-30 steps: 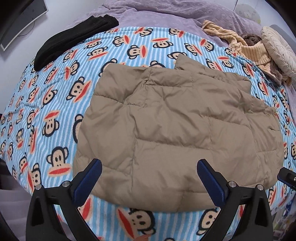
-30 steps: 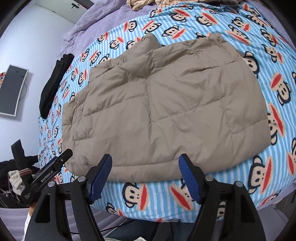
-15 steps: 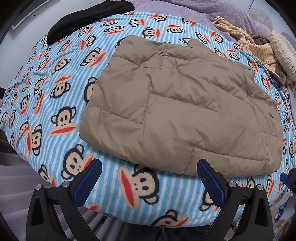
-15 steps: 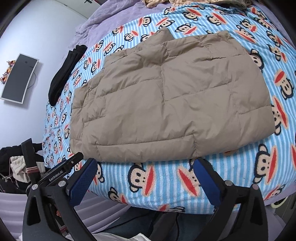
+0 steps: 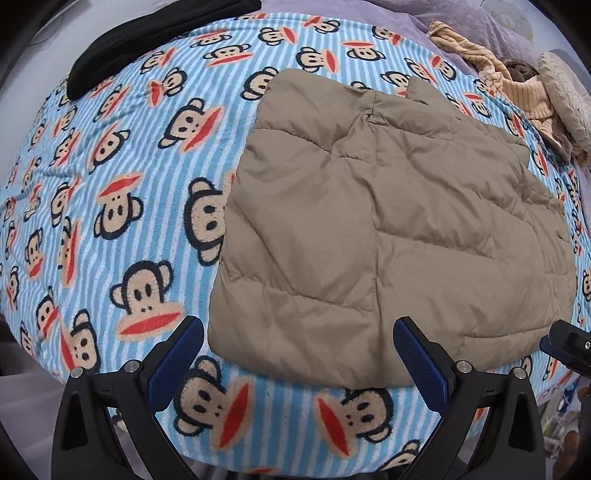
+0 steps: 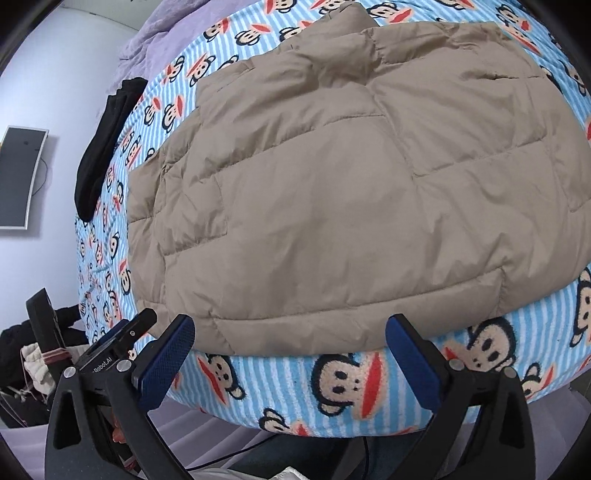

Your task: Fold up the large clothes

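Observation:
A tan quilted jacket (image 5: 388,221) lies flat on the monkey-print blanket (image 5: 110,184), its near hem toward both cameras. My left gripper (image 5: 298,325) is open just over the hem's left corner, with nothing between its blue pads (image 5: 173,362). In the right wrist view the jacket (image 6: 351,184) fills the frame. My right gripper (image 6: 290,325) is open at the hem's near edge and holds nothing. The left gripper (image 6: 122,339) shows beside it at the lower left. The right gripper's tip (image 5: 569,347) shows at the left view's right edge.
A black garment (image 5: 147,40) lies at the blanket's far left. A striped yellow garment (image 5: 491,74) and a cushion (image 5: 565,99) sit far right on a purple cover (image 5: 461,22). A monitor (image 6: 18,177) hangs on the wall; clothes are heaped (image 6: 22,369) off the bed's edge.
Both grippers pulled back from the jacket, then came close to its near hem again. The left one has shifted toward the hem's left corner. The right gripper's fingers stand wider apart than at first.

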